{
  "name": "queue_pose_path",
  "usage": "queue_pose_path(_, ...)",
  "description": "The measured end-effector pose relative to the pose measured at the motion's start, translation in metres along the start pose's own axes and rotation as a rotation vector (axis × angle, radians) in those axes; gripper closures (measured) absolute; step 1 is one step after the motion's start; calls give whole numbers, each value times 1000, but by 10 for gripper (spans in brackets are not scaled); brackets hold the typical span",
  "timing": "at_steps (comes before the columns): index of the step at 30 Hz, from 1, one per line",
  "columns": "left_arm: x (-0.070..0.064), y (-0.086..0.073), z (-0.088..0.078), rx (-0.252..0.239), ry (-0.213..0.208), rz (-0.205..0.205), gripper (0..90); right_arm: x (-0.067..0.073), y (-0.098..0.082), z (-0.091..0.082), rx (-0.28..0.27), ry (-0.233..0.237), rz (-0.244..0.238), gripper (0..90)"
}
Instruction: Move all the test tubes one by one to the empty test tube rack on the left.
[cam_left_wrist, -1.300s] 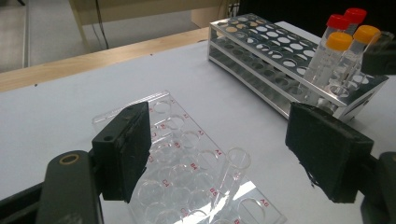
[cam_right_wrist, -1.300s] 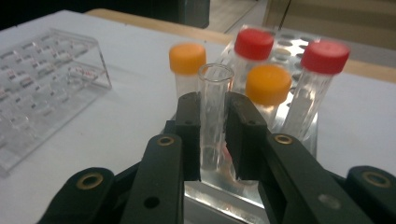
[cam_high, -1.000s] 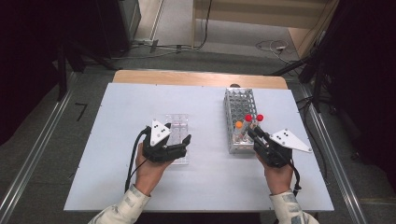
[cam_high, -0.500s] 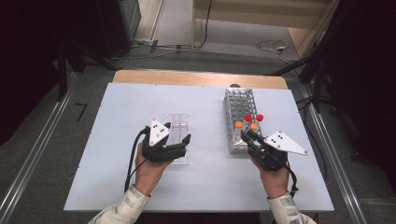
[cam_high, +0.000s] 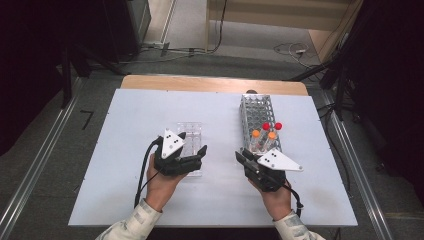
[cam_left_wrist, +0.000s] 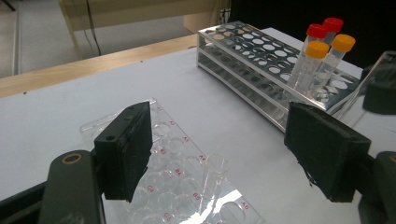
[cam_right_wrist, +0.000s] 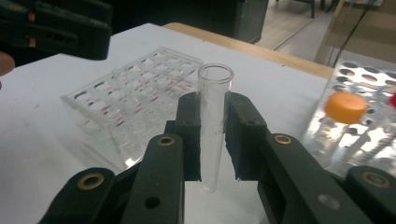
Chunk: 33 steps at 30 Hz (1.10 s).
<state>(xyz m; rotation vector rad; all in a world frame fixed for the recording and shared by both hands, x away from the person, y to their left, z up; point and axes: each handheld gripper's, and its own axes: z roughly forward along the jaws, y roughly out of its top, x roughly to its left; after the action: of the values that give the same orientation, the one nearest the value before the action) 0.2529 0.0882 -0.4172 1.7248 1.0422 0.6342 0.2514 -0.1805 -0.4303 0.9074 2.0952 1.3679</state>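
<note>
My right gripper (cam_right_wrist: 212, 135) is squeezed tight on a clear open glass tube (cam_right_wrist: 214, 121), standing straight up between the pads. It sits just above the white table (cam_high: 125, 120), between the clear plastic tray with round holes (cam_right_wrist: 135, 100) and the see-through tube rack (cam_high: 260, 117) with its orange and red capped tubes (cam_high: 265, 134). My left gripper (cam_left_wrist: 219, 149) is spread wide and holds nothing, hovering over that tray. I think I am carrying the tube across. Next I must line it up over a hole, then lower it gently.
</note>
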Motion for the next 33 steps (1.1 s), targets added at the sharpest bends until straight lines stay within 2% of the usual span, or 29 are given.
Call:
queue_pose_path(4,-4,1,-1,-4,-19,5,242,8,-4,7,18,21,-12,733)
queue_pose_path(8,-10,2,-1,3,-39,21,246,13,-7,13,35,46,1,733)
queue_pose_path(17,-26,1,3,19,-131,31,298,26,-11,26,52,81,-5,733)
queue_pose_path(20,-30,-1,4,29,-161,40,350,31,-11,29,55,95,-15,733)
queue_pose_path(25,-35,-2,7,44,-211,56,502,36,-11,31,60,105,-25,733)
queue_pose_path(33,-36,-4,9,66,-262,52,694,42,-10,31,58,111,-48,733)
